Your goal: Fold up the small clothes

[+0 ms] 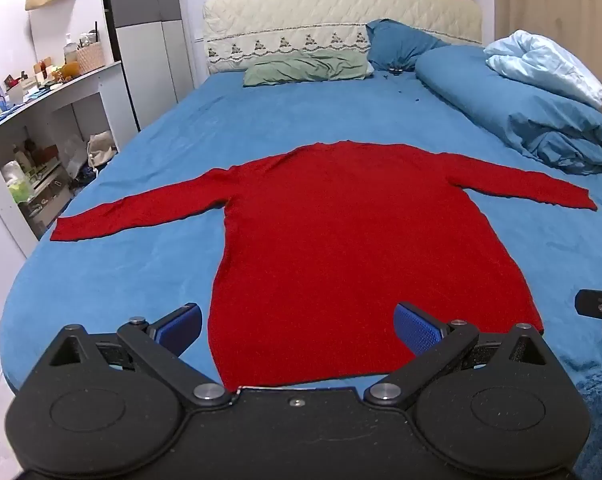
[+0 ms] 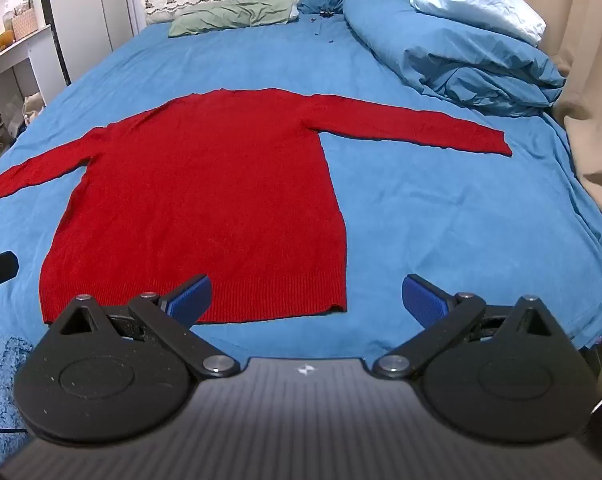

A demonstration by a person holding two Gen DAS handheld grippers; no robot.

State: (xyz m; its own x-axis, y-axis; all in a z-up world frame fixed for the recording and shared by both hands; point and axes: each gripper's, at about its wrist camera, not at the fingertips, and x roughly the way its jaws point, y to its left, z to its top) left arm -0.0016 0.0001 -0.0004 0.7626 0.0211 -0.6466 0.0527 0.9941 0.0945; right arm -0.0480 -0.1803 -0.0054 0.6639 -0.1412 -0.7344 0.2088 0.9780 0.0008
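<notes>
Spread wide and holding nothing, the blue fingers [image 1: 183, 326] of the left gripper [image 1: 297, 328] sit at the bottom of its view, straddling the lower left part of the red sweater's hem; the right gripper [image 2: 307, 298] is just as wide apart, its fingers [image 2: 423, 300] framing the hem's lower right corner and bare sheet beside it. Beyond them the red sweater [image 1: 341, 240] lies flat across the middle of the blue bed [image 1: 141, 280], hem toward the grippers, neckline away, both sleeves stretched straight out to the sides. I'd judge folding has not begun. To do the first fold well, each gripper should pinch only the knit, not the sheet under it, take matching points on either side, and lift evenly so the soft fabric doesn't drag or bunch. Farther up, a rumpled blue duvet [image 2: 461, 48] crowds the upper right, close to the right sleeve's cuff, and a green pillow [image 1: 305, 66] rests against the headboard.
</notes>
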